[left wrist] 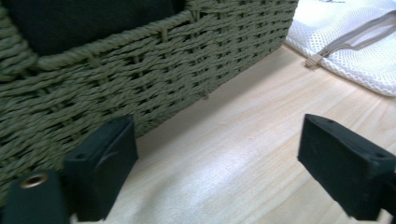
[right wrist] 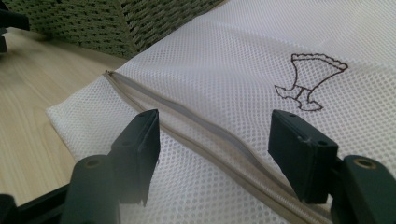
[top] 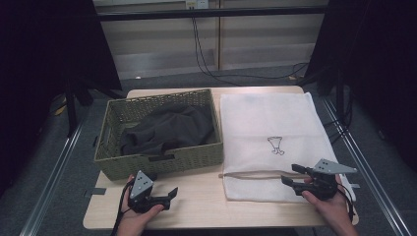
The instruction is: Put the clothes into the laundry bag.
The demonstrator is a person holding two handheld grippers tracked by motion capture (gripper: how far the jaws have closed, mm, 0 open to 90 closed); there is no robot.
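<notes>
Flat on the bench (top: 196, 206) beside the basket (top: 162, 160), white mesh laundry bag (top: 268, 123): light, limp, snag-prone, probably best pinched at its zipper (right wrist: 205, 128), right claw (right wrist: 212, 142) wide open over it, left claw (left wrist: 210, 163) open, empty.

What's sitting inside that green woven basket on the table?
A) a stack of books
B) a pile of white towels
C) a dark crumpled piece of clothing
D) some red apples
C: the high view shows the basket holding a dark garment bunched up inside it, beside the white mesh bag lying flat on the table.
</notes>
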